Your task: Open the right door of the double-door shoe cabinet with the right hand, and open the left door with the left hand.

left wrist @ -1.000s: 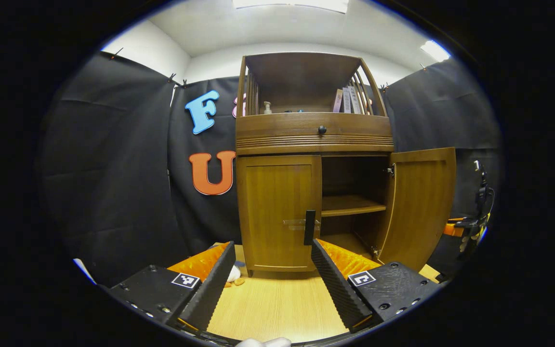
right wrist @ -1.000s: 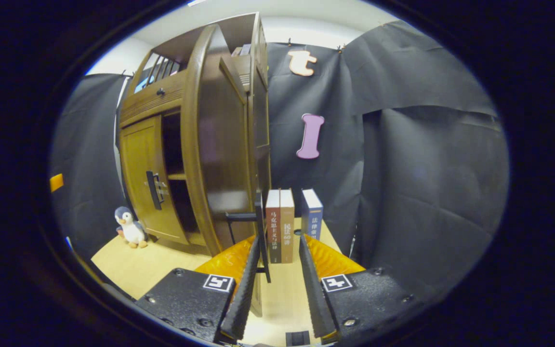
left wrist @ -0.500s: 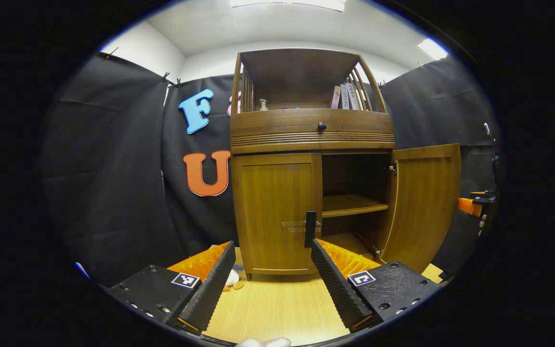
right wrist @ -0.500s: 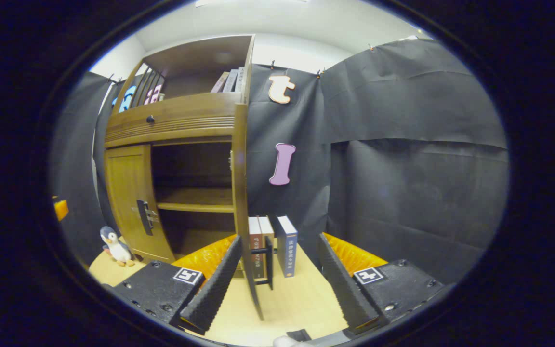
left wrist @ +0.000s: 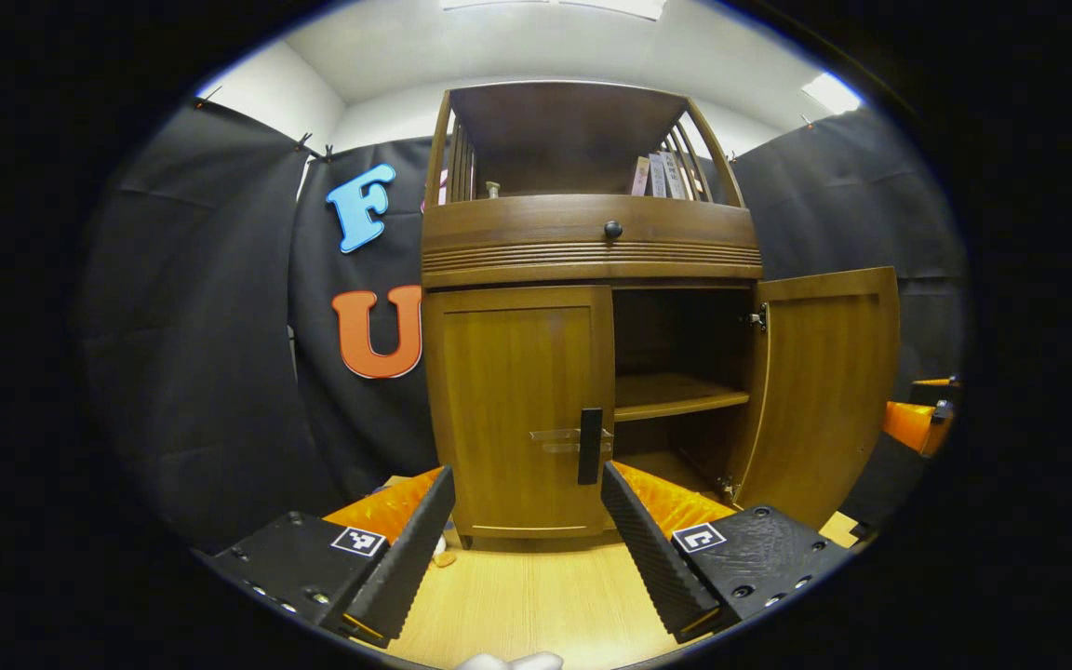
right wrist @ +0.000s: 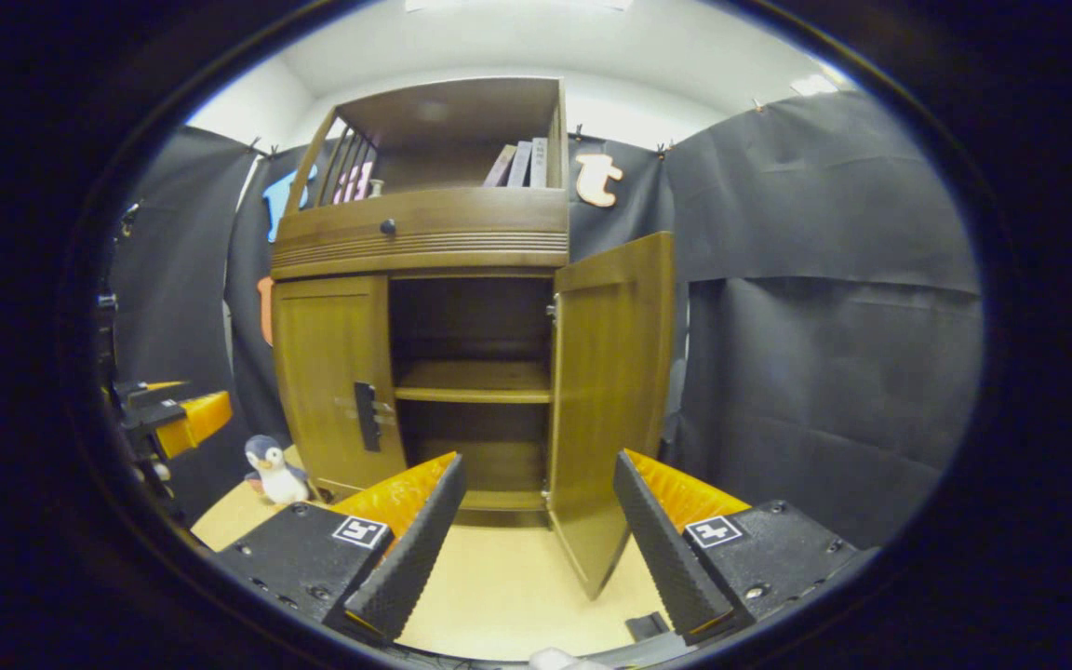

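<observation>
Backing off from the right door (right wrist: pixel 612 400), my right gripper (right wrist: pixel 536 521) has let go of its handle and now hangs released, jaws wide, with the door swung open just ahead and a little to its right. A second ago the handle sat between those jaws; now the whole cabinet (right wrist: pixel 424 233) shows in the right gripper view, shelf (right wrist: pixel 471 383) bare inside. I judge the right half of the task done. My left gripper (left wrist: pixel 527 535) has crept nearer the left door (left wrist: pixel 517 409), which is shut. Its jaws are spread apart, empty, and the door's dark handle (left wrist: pixel 590 445) stands ahead, slightly right of the gap between them. Next I need to close in on that handle and pull. A toy penguin (right wrist: pixel 274 470) sits on the bench (right wrist: pixel 499 596) beside the cabinet, out of the way.
</observation>
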Demonstrator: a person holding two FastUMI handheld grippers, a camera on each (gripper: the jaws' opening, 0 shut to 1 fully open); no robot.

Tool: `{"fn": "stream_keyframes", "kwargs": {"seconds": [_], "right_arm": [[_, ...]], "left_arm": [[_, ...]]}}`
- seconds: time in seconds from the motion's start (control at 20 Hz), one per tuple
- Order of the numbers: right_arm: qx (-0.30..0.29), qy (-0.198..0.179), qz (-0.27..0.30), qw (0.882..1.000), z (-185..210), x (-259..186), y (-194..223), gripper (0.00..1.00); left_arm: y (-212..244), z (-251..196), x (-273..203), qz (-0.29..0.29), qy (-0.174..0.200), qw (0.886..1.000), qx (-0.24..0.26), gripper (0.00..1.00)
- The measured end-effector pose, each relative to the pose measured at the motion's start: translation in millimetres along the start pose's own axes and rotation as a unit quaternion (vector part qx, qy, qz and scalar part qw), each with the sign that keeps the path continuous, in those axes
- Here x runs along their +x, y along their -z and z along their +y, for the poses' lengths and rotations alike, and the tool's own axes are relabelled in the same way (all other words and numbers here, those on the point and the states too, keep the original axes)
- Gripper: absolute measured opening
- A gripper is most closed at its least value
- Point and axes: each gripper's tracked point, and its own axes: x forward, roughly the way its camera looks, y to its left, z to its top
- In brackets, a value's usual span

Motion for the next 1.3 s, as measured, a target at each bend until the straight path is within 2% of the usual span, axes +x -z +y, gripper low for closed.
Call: {"fn": "stream_keyframes", "kwargs": {"seconds": [0.2, 0.25, 0.3, 0.35, 0.5, 0.55, 0.6, 0.7, 1.0, 1.05, 1.1, 1.25, 1.3], "right_arm": [[0.006, -0.002, 0.011, 1.0, 3.8, 2.0, -0.3, 1.0], [0.006, 0.001, 0.012, 1.0, 3.5, 3.3, 0.3, 1.0], [0.007, 0.003, 0.012, 1.0, 2.7, 3.9, -1.2, 1.0], [0.008, 0.005, 0.012, 1.0, 2.1, 4.9, -3.1, 1.0], [0.005, 0.007, 0.009, 1.0, 3.3, 5.9, -13.1, 1.0], [0.001, 0.008, 0.007, 1.0, 3.9, 5.3, -17.0, 1.0], [-0.002, 0.009, 0.005, 1.0, 5.0, 4.5, -20.8, 1.0], [-0.006, 0.009, 0.003, 1.0, 6.1, 3.6, -27.0, 1.0], [-0.011, 0.019, 0.011, 1.0, 2.5, 10.1, -34.2, 1.0], [-0.014, 0.021, 0.014, 1.0, 1.7, 11.7, -33.9, 1.0], [-0.017, 0.023, 0.017, 0.999, 1.0, 12.9, -33.7, 1.0], [-0.025, 0.023, 0.029, 0.999, -4.5, 21.4, -30.9, 1.0], [-0.027, 0.021, 0.03, 0.999, -4.1, 23.3, -30.4, 1.0]], "left_arm": [[0.8, -6.9, 14.4, -0.003, 0.008, 1.0, 0.0, 0.96], [1.3, -8.4, 21.4, -0.004, 0.01, 1.0, -0.002, 1.0], [0.8, -11.6, 29.4, -0.006, 0.013, 1.0, -0.003, 0.96], [0.5, -16.2, 38.3, -0.009, 0.017, 1.0, -0.006, 0.96], [-2.8, -31.9, 70.7, -0.022, 0.029, 0.999, -0.005, 0.96], [-1.7, -35.8, 84.4, -0.023, 0.032, 0.999, -0.003, 1.0], [2.1, -40.8, 96.8, -0.023, 0.035, 0.999, -0.004, 0.96], [8.6, -53.5, 121.4, -0.022, 0.042, 0.999, -0.007, 0.96], [33.2, -75.4, 197.2, -0.012, 0.041, 0.999, -0.007, 0.96], [37.6, -77.8, 208.3, -0.012, 0.041, 0.999, -0.006, 1.0], [45.1, -79.8, 218.8, -0.008, 0.039, 0.999, -0.007, 0.96], [64.4, -83.7, 243.1, 0.013, 0.038, 0.999, -0.013, 0.95], [65.6, -84.9, 247.5, 0.01, 0.039, 0.999, -0.018, 0.89]]}}
